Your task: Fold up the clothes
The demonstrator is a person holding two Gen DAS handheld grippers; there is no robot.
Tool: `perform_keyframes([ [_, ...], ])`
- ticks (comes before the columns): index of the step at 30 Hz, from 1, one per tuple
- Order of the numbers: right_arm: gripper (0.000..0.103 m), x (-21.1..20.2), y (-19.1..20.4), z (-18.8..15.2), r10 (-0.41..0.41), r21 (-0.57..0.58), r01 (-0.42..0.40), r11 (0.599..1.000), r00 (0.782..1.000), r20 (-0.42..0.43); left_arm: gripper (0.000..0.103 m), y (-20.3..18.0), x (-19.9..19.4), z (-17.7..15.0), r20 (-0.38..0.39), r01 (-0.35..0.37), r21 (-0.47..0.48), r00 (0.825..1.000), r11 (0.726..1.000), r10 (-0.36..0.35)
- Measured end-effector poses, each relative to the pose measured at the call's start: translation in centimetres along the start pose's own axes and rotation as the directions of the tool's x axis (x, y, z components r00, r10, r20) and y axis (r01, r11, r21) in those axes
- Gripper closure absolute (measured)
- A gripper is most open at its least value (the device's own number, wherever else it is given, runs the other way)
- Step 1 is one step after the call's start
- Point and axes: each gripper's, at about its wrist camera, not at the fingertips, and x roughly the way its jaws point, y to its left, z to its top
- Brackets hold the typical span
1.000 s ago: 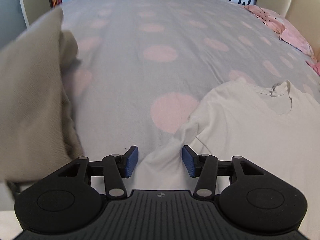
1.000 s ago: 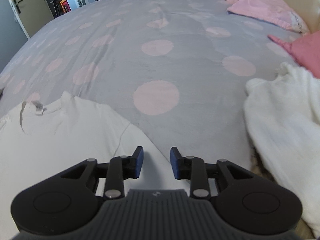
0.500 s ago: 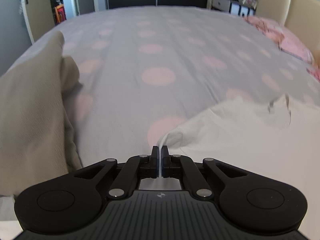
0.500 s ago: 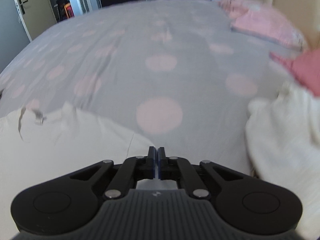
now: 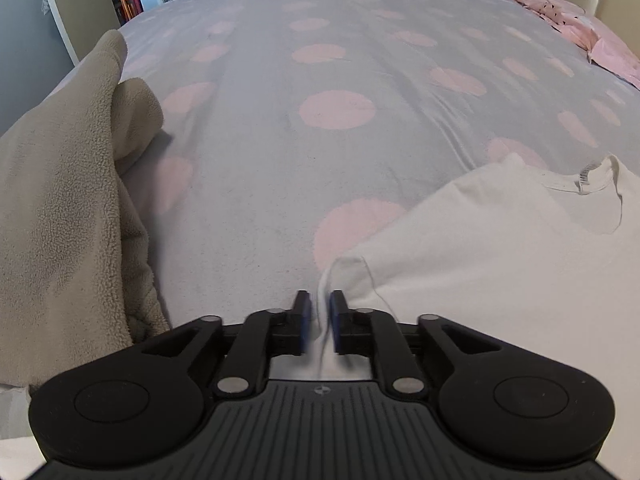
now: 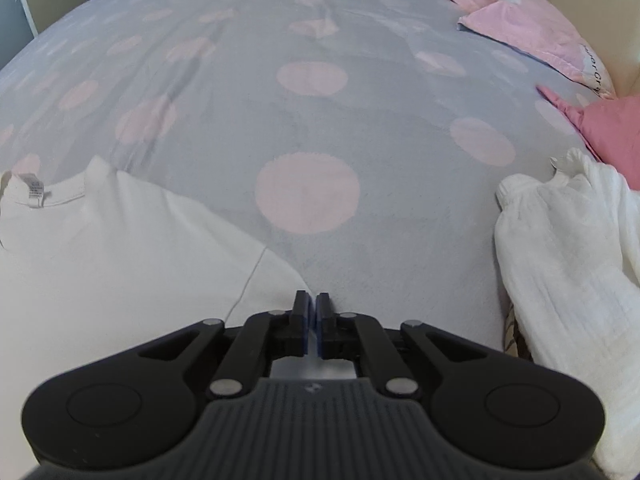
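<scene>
While the bed (image 5: 280,168) fills most of both views with its grey cover and pink dots, a beige fleece blanket (image 5: 60,216) sits at 9 o'clock and a doorway shows at 11. White t-shirt (image 5: 500,256) lies flat at 3 o'clock. Left tool (image 5: 319,312) is opening, sleeve fabric loose between its pads. Right tool (image 6: 312,312) is pinched closed on the shirt's other sleeve edge, a white knit (image 6: 568,264) at 3.
</scene>
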Motion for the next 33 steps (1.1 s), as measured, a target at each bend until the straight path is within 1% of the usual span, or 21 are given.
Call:
perform_keyframes([
  [1, 0.097, -0.1, -0.2, 0.0, 0.006, 0.008, -0.006, 1.0, 1.0, 0.001, 0.079, 0.1, -0.2, -0.1, 0.006, -0.003, -0.003, 1.0, 1.0, 0.003],
  [2, 0.095, -0.2, -0.5, 0.0, 0.011, 0.023, -0.011, 1.0, 1.0, 0.005, 0.075, 0.2, -0.5, -0.1, 0.013, -0.011, -0.006, 1.0, 1.0, 0.011],
  [3, 0.091, -0.5, -0.7, 0.0, 0.013, 0.039, -0.013, 0.999, 1.0, 0.011, 0.07, 0.4, -0.8, -0.2, 0.021, -0.021, -0.008, 1.0, 1.0, 0.021],
  [4, 0.084, -0.8, -0.9, 0.0, 0.01, 0.05, -0.011, 0.999, 1.0, 0.018, 0.067, 0.5, -1.2, -0.3, 0.03, -0.029, -0.008, 0.999, 1.0, 0.029],
  [6, 0.075, -1.8, -1.1, 0.0, -0.006, 0.059, 0.004, 0.998, 0.999, 0.037, 0.066, 0.7, -2.1, -0.4, 0.044, -0.033, -0.009, 0.998, 0.999, 0.033],
  [9, 0.075, -3.5, -1.4, -0.1, -0.016, 0.066, 0.013, 0.998, 0.998, 0.059, 0.067, 0.9, -3.8, -0.8, 0.057, -0.025, -0.02, 0.998, 0.999, 0.026],
  [11, 0.075, -4.8, -1.5, -0.5, -0.015, 0.067, 0.01, 0.998, 0.998, 0.066, 0.066, 0.7, -5.2, -1.3, 0.059, -0.021, -0.011, 0.998, 1.0, 0.021],
  [16, 0.073, -8.3, -1.4, -2.9, 0.013, 0.049, -0.017, 0.999, 0.998, 0.066, 0.066, 0.2, -9.1, -3.8, 0.068, 0.0, 0.002, 0.998, 1.0, 0.0],
  [19, 0.073, -10.3, -0.8, -5.2, 0.046, 0.035, -0.047, 0.998, 0.998, 0.045, 0.066, 0.0, -11.6, -6.1, 0.07, 0.026, -0.004, 0.997, 1.0, -0.025],
  [23, 0.073, -13.2, 0.5, -9.3, 0.099, -0.012, -0.099, 0.995, 0.995, 0.032, 0.066, -0.8, -14.7, -10.1, 0.051, 0.06, 0.015, 0.997, 0.998, -0.061],
  [28, 0.073, -16.1, 2.4, -15.1, 0.173, -0.074, -0.173, 0.982, 0.985, -0.012, 0.066, -1.5, -17.7, -15.7, -0.011, 0.114, -0.002, 0.993, 0.994, -0.114],
  [30, 0.073, -16.9, 3.1, -17.5, 0.199, -0.091, -0.202, 0.975, 0.979, -0.047, 0.066, -2.1, -18.6, -17.8, -0.037, 0.127, 0.0, 0.991, 0.992, -0.127],
  [33, 0.073, -17.9, 4.0, -20.9, 0.204, -0.136, -0.216, 0.967, 0.974, -0.102, 0.066, -3.6, -20.0, -20.4, -0.091, 0.137, 0.028, 0.987, 0.99, -0.134],
])
